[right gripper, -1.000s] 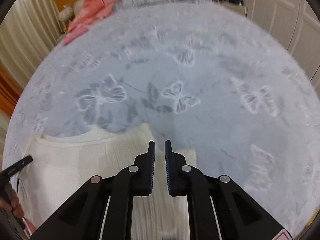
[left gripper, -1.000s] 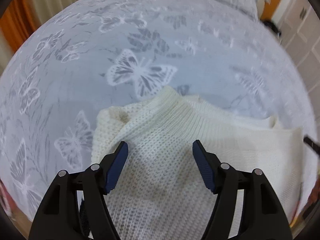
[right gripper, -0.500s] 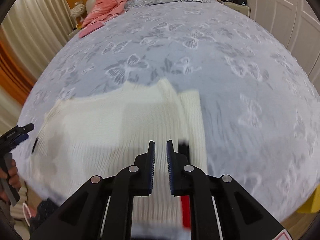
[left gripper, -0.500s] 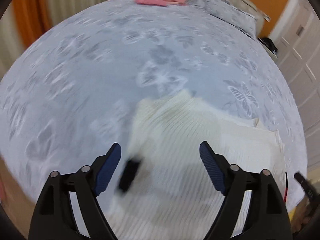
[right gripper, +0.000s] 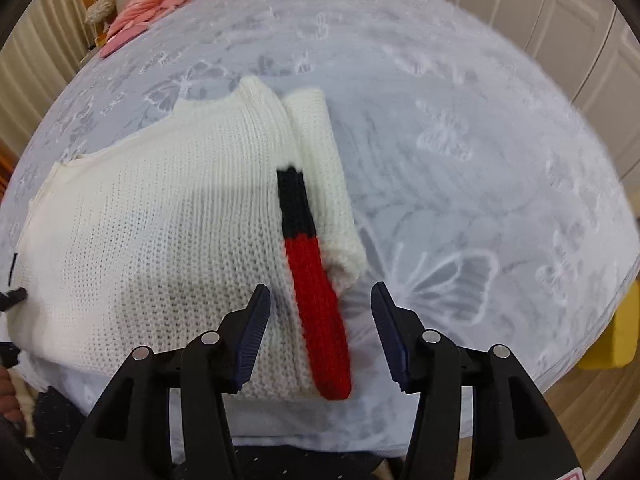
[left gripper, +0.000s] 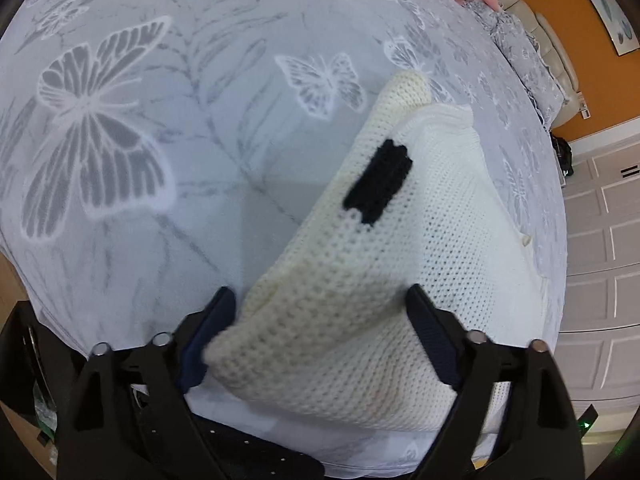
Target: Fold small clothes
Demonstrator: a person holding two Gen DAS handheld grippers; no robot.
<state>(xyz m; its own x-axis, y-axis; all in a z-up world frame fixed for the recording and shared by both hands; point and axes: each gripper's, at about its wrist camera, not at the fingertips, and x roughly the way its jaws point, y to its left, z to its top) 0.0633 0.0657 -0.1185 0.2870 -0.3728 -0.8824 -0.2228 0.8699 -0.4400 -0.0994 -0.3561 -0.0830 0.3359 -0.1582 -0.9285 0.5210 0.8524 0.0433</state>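
Left gripper (left gripper: 320,320): black hand-held two-finger gripper with dark blue pads; its jaws stand wide apart, grasping nothing. A raised fold of the knit lies between the fingers and covers part of the left finger.
Right gripper (right gripper: 320,320): same kind, jaws also spread wide and released. It hovers over the near right corner of the sweater, with the red stripe between its fingers.
Cream-white knitted sweater (right gripper: 160,216): lies on the near part of the bed, partly folded, with one rolled sleeve along its right side.
Black and red knitted stripe (right gripper: 308,264): runs along the right edge of the sweater, black at the far end, red at the near end.
Grey-white bedspread with butterfly pattern (right gripper: 460,160): covers the bed under the sweater.
Pink cloth (right gripper: 156,4): at the far left end of the bed, well apart from the sweater.
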